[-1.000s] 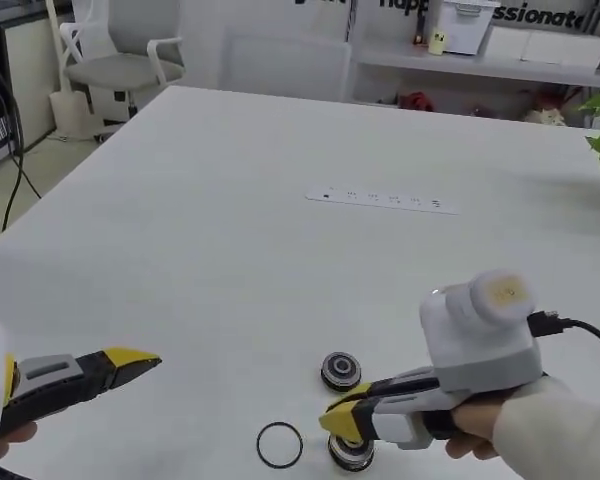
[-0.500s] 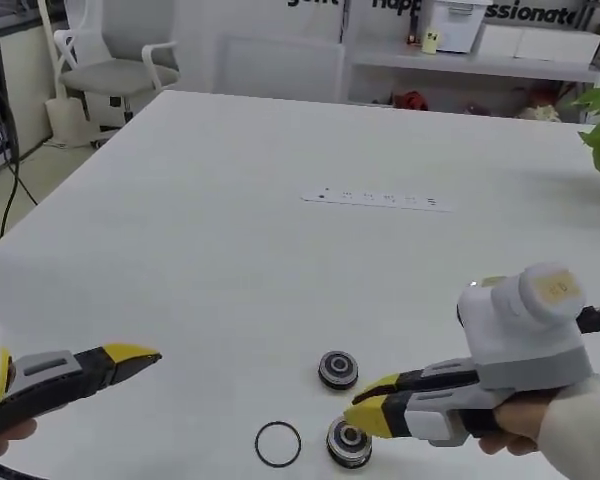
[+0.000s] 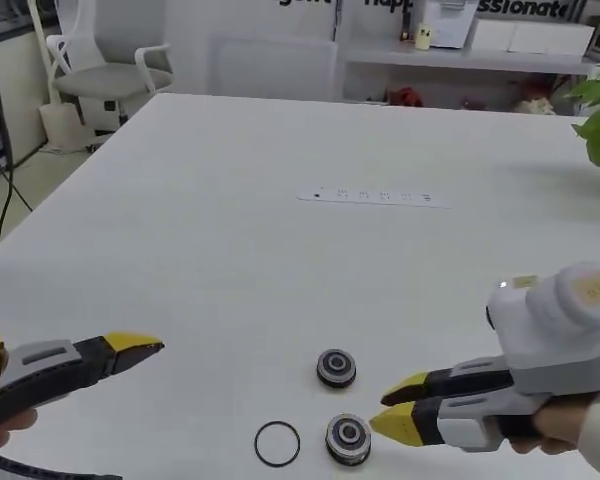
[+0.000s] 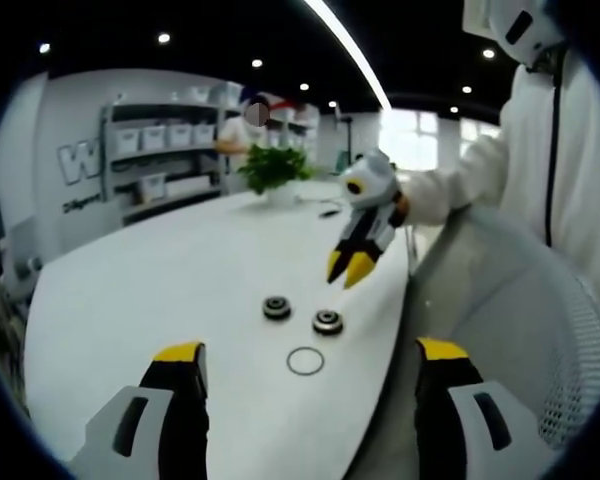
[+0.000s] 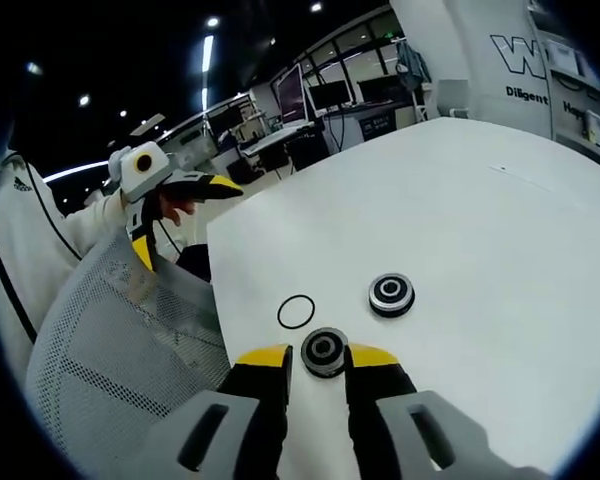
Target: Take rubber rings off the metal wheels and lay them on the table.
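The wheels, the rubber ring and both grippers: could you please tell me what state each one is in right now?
Rubber ring: off its wheel, lying flat on the table.
Near wheel: lying flat, rim looks bare metal.
Far wheel: lying flat, dark band apparently on its rim.
Left gripper: open wide, holding nothing.
Right gripper: slightly open, empty, beside the near wheel.

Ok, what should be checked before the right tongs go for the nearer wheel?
1. Right tongs open and empty: ok.
2. Near wheel lined up just beyond their tips: ok.
3. Whether that wheel is bare: cannot tell.
4. Loose ring flat on the table, apart from near wheel and far wheel: ok.
5. Left tongs open, off to the side: ok.
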Action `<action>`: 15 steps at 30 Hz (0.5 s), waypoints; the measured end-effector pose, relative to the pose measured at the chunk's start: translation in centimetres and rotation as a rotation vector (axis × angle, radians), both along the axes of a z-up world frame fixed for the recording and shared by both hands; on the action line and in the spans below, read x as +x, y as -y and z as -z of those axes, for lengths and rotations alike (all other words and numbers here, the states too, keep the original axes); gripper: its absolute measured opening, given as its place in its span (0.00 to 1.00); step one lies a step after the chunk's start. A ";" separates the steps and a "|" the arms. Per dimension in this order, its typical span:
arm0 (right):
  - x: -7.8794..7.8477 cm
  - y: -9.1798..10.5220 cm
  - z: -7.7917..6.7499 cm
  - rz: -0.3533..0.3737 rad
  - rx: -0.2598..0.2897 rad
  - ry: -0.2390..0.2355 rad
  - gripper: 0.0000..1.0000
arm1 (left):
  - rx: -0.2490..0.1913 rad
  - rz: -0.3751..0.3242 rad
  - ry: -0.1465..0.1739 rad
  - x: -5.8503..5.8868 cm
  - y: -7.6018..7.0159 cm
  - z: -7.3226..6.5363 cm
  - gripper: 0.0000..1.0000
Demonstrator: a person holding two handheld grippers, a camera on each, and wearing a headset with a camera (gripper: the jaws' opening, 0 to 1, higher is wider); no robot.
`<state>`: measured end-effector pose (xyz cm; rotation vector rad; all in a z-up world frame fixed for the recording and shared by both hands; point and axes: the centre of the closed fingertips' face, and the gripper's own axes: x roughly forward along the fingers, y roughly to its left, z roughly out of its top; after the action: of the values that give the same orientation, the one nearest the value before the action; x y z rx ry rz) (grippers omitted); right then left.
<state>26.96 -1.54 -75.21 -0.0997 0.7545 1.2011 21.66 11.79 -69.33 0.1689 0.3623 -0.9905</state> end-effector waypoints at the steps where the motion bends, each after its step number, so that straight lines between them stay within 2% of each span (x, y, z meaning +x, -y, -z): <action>1: 0.0 0.1 0.1 0.003 0.003 -0.002 0.20 | -0.003 0.008 -0.001 0.0 0.2 -0.1 0.87; 8: -0.1 0.4 1.0 0.002 0.013 -0.009 0.23 | -0.004 0.050 0.022 0.1 1.3 -1.7 0.88; 15: -0.3 0.7 2.2 -0.015 -0.015 0.002 0.24 | -0.028 0.089 0.057 0.8 2.7 -3.6 0.88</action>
<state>26.70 -2.21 -77.37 -0.1193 0.7623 1.2098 22.42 9.12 -65.70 0.1888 0.2910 -1.0759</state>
